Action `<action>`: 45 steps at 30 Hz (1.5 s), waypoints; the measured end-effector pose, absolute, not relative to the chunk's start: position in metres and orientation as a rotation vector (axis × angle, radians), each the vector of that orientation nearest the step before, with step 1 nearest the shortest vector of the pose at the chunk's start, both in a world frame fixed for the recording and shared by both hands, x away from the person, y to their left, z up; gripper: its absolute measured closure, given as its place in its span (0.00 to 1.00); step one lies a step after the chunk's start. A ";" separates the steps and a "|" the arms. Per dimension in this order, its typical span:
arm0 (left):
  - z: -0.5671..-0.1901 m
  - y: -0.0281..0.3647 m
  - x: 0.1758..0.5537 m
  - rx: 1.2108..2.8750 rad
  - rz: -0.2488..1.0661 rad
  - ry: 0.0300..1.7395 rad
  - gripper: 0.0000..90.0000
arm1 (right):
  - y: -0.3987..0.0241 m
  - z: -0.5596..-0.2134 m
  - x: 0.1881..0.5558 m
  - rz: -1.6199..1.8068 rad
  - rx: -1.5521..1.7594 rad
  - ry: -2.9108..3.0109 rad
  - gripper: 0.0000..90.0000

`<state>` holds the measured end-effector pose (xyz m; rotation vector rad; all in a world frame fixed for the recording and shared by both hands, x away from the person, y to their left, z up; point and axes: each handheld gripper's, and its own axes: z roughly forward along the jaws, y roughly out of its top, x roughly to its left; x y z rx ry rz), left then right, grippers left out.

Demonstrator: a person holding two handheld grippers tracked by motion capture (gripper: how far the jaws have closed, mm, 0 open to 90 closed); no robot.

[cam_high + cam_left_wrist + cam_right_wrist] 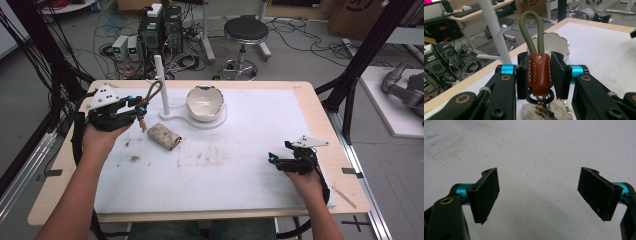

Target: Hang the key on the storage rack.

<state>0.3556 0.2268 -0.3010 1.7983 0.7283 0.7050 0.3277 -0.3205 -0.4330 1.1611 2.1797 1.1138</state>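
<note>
I hold a keychain [538,72] by its brown leather tab, my left gripper [131,106] clamped on it, the olive cord loop [532,30] standing up past the jaws and close to the white peg stand [160,85] at the far side of the table. The metal ring and keys hang below the jaws, above a quilted key pouch [164,135] lying on the white mat [260,125]. A scalloped white bowl [204,102] sits on the stand's base, just beside the post.

The risk, as I judge it: the loop is narrow and the stand's pegs are short, so a slightly off approach could push the cord against a peg rather than over it, or nudge the light stand and rock the bowl. The leather tab is smooth, and the weight of the keys could pull it down through the pads if my grip eases.

My left hand is raised off the table, wrist turned so the jaws point toward the stand. My right gripper [276,160] rests low near the mat's right edge, jaws wide apart over bare mat, holding nothing, well apart from the work.
</note>
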 end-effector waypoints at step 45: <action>-0.322 0.225 0.399 1.818 0.704 0.867 0.36 | -0.321 -0.434 0.329 1.112 1.174 2.182 0.20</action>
